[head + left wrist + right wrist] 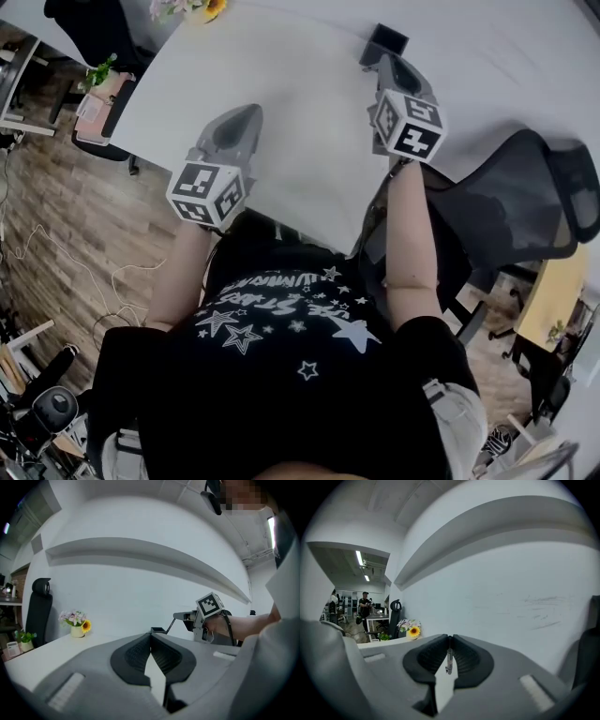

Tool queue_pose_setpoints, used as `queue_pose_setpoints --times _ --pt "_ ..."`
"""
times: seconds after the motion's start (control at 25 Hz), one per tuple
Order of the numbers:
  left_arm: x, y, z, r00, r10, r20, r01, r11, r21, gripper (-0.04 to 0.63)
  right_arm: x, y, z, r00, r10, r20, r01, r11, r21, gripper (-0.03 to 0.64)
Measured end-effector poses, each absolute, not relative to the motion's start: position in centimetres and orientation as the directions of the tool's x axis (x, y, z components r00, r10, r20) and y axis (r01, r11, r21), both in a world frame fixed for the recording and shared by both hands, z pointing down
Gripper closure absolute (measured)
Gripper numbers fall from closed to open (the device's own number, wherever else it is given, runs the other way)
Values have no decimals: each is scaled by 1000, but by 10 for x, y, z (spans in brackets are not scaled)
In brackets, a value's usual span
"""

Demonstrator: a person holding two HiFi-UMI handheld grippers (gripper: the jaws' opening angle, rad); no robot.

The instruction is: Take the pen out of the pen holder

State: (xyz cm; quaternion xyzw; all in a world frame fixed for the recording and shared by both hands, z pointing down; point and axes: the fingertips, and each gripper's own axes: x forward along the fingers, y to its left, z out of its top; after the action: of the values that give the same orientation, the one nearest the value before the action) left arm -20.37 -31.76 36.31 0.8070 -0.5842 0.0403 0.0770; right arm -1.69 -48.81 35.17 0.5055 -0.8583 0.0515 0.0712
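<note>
Presently my right gripper (pixel 449 639) pinches the pen (pixel 449 660) by its upper end, its lower tip at the pen holder (pixel 386 42), toward the far edge of the bench (pixel 300 141). I judge it light, stiff and smooth, so it may swivel. The left gripper (pixel 151 639) fingers are pressed together, empty.

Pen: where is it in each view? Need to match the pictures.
Head view: not visible; the right gripper covers that spot.
Left gripper view: pen, right of centre, slanting from that gripper to the pen holder.
Right gripper view: centre, clamped between the jaws.
Shared landmark: vase of flowers, in all three.
</note>
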Motion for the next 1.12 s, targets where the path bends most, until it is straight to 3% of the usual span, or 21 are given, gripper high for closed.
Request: queue_pose_setpoints --times 0.52,1.12 --pt "-219 -209 375 235 -952 195 -971 -220 99 584 -54 -392 372 -581 -783 222 -808 588 -42 580" --pt "-217 5 380 172 -968 182 -980 -150 129 584 -41 -187 375 -589 -769 247 -797 604 -19 580"
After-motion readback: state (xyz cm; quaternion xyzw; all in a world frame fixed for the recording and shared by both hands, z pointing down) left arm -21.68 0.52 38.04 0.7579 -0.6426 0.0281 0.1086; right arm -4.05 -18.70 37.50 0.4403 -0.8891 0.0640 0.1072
